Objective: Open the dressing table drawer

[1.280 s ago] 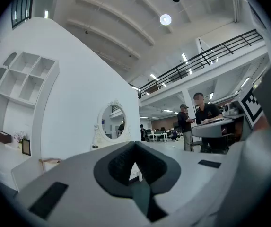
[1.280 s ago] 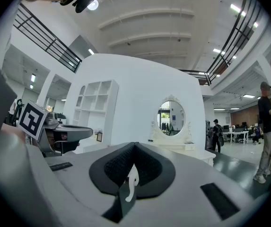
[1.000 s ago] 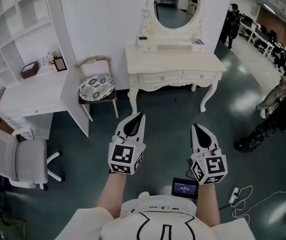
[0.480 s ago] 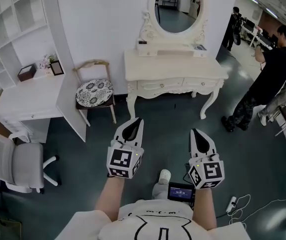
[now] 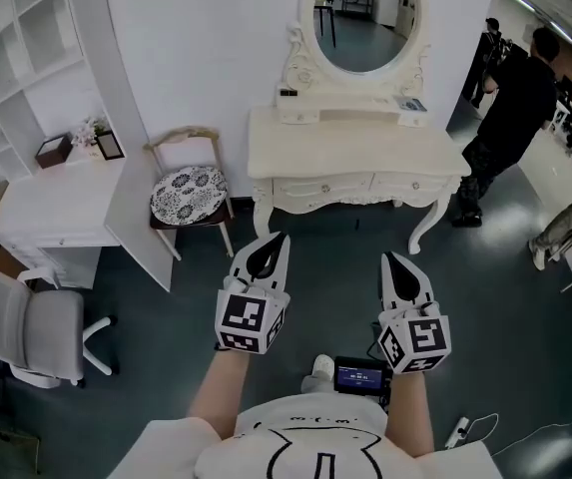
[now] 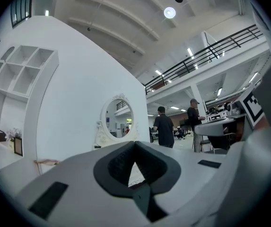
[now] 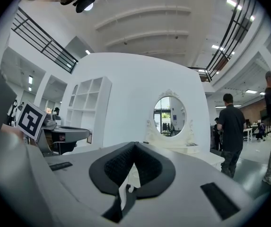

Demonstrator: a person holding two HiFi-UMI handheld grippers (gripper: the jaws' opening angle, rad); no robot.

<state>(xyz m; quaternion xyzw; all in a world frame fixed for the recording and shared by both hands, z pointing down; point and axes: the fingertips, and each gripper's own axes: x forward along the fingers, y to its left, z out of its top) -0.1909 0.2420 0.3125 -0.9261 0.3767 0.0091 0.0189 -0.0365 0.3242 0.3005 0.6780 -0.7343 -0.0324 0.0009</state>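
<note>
Drawer fronts [image 5: 317, 186] sit shut beneath the cream carved wooden dressing table counter [image 5: 355, 140], well apart from us. Our left gripper [image 5: 277, 238] and right gripper [image 5: 389, 257] are both pinched closed and empty. Arriving like this, we would bump a drawer front instead of gripping it.

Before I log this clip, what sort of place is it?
Probably a mock bedroom set up inside a big open hall: a dressing table with mirror and a chair stand against a white wall, while a high ceiling and a balcony railing show beyond it.
</note>
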